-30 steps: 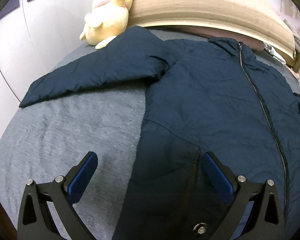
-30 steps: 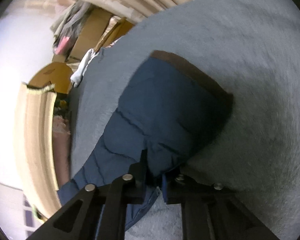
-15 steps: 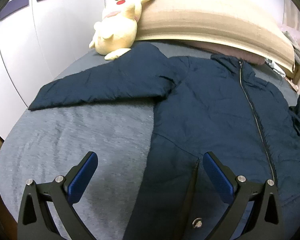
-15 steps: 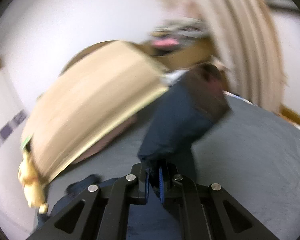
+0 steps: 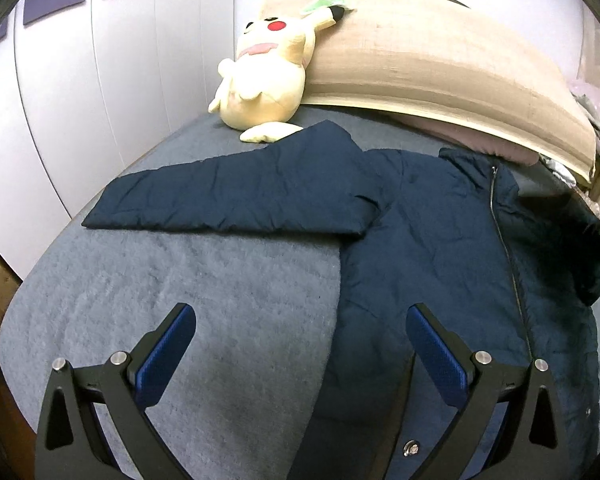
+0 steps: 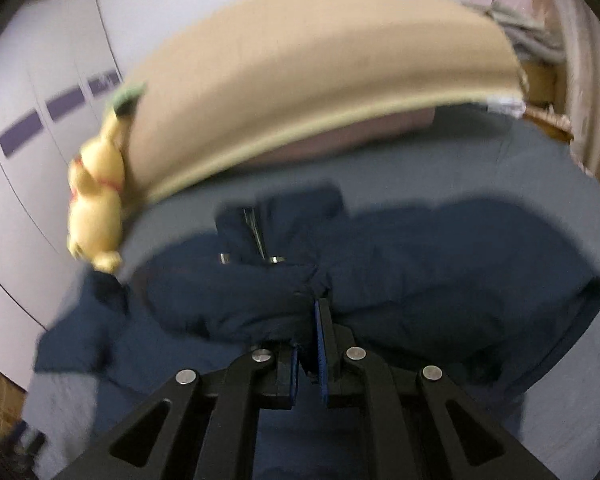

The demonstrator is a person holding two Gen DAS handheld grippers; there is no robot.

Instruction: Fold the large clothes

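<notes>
over the bed (image 5: 188,304) my right gripper (image 6: 309,332), clamped on the jacket (image 5: 440,240) sleeve, has swung it across the body; my left gripper (image 5: 300,344) has risen, fingers spread, holding nothing.

The right wrist view is smeared by motion blur throughout. The navy jacket (image 6: 400,264) is bunched at its centre, so which part is pinched cannot be told. In the left wrist view, the jacket's right side is cut off by the frame edge, where a dark blurred shape (image 5: 588,236) remains unidentifiable.
</notes>
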